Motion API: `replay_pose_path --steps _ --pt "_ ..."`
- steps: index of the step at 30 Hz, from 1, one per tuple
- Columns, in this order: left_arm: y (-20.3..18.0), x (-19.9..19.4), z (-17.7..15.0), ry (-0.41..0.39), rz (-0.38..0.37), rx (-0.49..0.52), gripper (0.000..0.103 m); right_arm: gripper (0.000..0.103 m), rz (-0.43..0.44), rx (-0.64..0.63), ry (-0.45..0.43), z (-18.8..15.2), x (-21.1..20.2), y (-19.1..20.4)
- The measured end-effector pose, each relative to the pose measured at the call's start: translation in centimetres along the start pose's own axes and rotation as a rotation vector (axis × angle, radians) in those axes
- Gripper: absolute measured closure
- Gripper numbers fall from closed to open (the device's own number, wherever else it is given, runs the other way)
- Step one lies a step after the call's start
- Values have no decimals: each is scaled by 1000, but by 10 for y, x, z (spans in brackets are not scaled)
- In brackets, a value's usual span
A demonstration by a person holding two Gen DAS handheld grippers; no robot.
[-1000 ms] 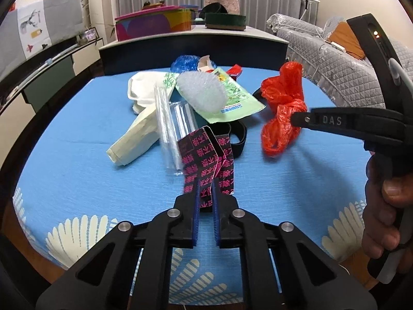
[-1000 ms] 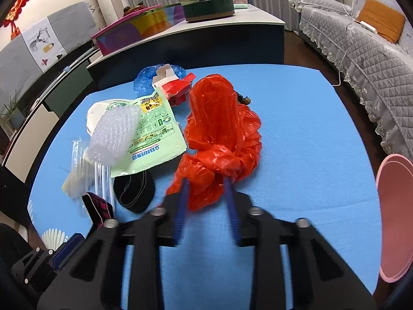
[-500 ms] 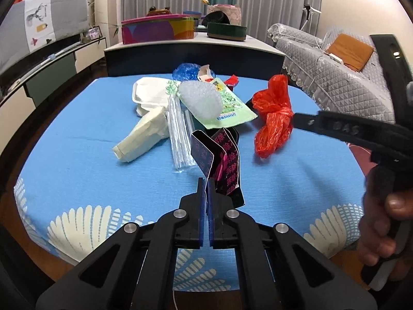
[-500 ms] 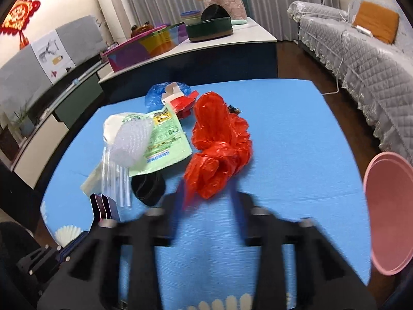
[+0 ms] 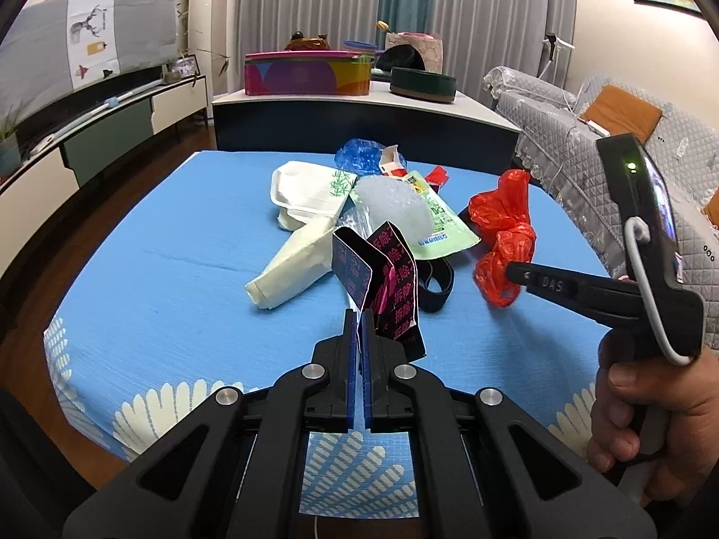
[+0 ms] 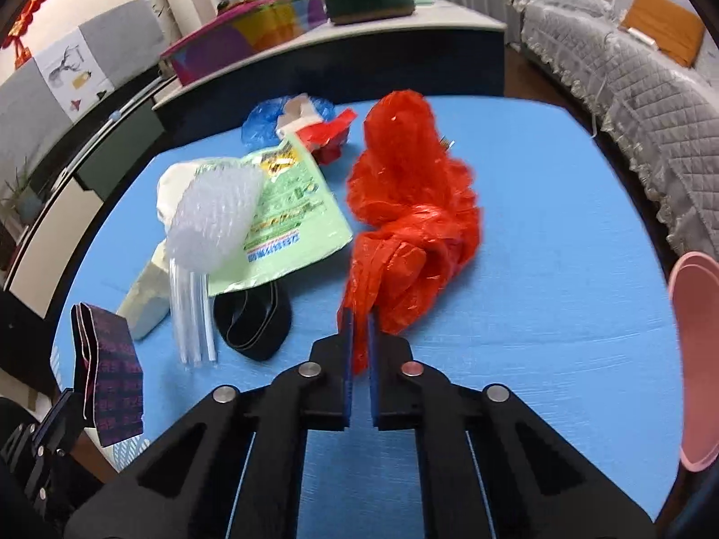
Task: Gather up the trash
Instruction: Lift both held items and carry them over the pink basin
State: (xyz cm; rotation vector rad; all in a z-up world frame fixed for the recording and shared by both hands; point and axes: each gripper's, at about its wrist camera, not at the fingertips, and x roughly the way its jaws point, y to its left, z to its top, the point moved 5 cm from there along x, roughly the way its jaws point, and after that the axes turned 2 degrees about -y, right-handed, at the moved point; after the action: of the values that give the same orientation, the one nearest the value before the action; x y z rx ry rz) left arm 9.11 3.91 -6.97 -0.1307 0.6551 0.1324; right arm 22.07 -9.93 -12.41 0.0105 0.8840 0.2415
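Observation:
My left gripper (image 5: 359, 314) is shut on a dark folded wrapper with pink lettering (image 5: 382, 278), lifted above the blue tablecloth (image 5: 179, 269). The same wrapper (image 6: 110, 350) shows at the lower left of the right wrist view. My right gripper (image 6: 358, 319) is shut on the lower end of a crumpled red plastic bag (image 6: 413, 220), which also appears in the left wrist view as the red bag (image 5: 503, 233) pinched by the right gripper's fingers (image 5: 539, 280). A hand (image 5: 651, 413) holds that gripper's handle.
More trash lies on the cloth: a green pouch (image 6: 287, 211), bubble wrap (image 6: 215, 220), clear tubes (image 6: 193, 305), a black band (image 6: 251, 323), a cream bag (image 5: 292, 265), a white tray (image 5: 305, 188), a blue bag (image 5: 359, 155), a red-white carton (image 6: 323, 130). A pink bin (image 6: 696, 359) stands right.
The left gripper has closed on the dark wrapper and lifted it off the cloth. The right gripper opened around the red bag, then closed on its lower end.

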Motion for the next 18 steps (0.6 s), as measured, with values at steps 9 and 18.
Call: replay_pose_path --steps 9,18 --pt "-15 -13 3 -31 -41 19 101 99 -57 -33 -89 -1 -46 -14" --pt "-36 -21 3 -52 -73 47 101 100 -90 -72 -159 -8 -91 -27"
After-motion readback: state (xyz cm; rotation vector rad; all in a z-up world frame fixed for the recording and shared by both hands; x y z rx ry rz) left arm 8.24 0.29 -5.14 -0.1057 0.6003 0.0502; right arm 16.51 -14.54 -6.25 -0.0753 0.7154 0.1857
